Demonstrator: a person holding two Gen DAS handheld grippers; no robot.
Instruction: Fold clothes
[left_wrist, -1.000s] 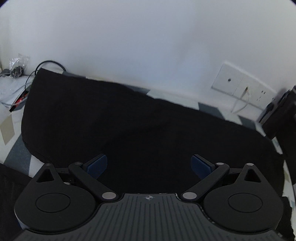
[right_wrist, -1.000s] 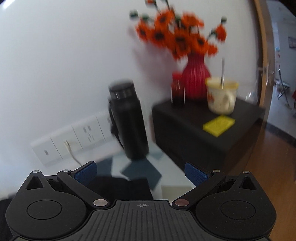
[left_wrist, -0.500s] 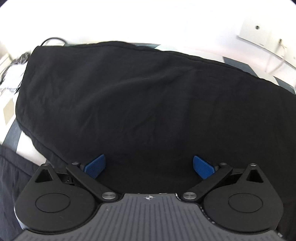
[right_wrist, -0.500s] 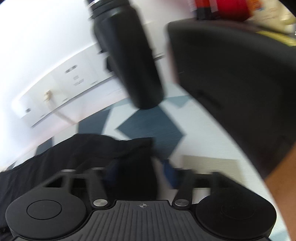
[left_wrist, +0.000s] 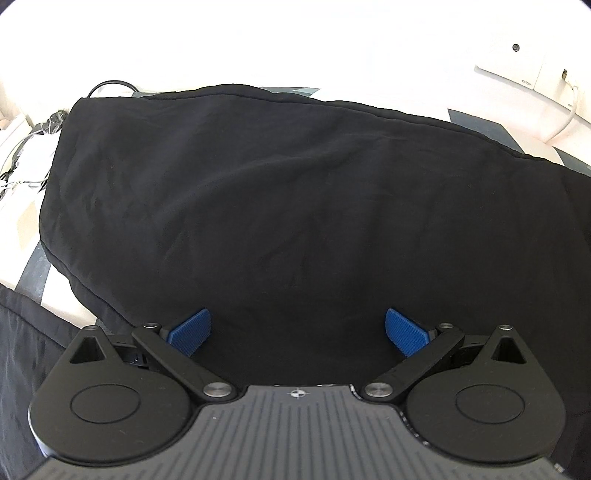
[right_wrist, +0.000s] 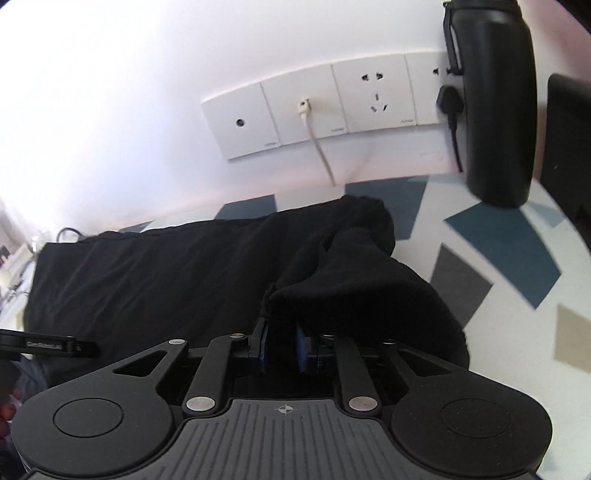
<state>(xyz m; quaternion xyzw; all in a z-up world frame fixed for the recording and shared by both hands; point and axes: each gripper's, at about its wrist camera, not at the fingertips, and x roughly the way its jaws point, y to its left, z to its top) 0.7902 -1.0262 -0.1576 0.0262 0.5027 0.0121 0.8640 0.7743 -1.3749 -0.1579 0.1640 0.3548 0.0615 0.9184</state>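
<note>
Writing: small grey marks were noted at the lower corners of the socket plates (right_wrist: 325, 107), too small to be read; a pale print on a black part at the left edge of the right wrist view was also illegible.
Garment: one black garment (left_wrist: 295, 192) was seen spread flat over the patterned worktop (right_wrist: 498, 266), reaching nearly across the left wrist view.
Garment, right end: one corner was found lifted and bunched (right_wrist: 354, 273), raised off the worktop.
Left gripper (left_wrist: 297, 330): jaws were held wide apart above the near part of the cloth; nothing was gripped between the two blue pads (left_wrist: 190, 329).
Right gripper (right_wrist: 281, 347): jaws were closed on the bunched corner of the garment, the cloth pinched between the pads.
Count, wall: four socket plates were counted in a row; one white cable (right_wrist: 317, 147) and one black plug (right_wrist: 448, 101) were inserted.
Count, worktop: one black bottle (right_wrist: 495, 103) stood upright at the far right, well apart from the garment.
Edges: the far hem lay close to the wall; bare worktop was seen to the right of the lifted corner.
Left margin: a black cord (left_wrist: 110, 85) and white items were seen just beyond the garment's left end.
</note>
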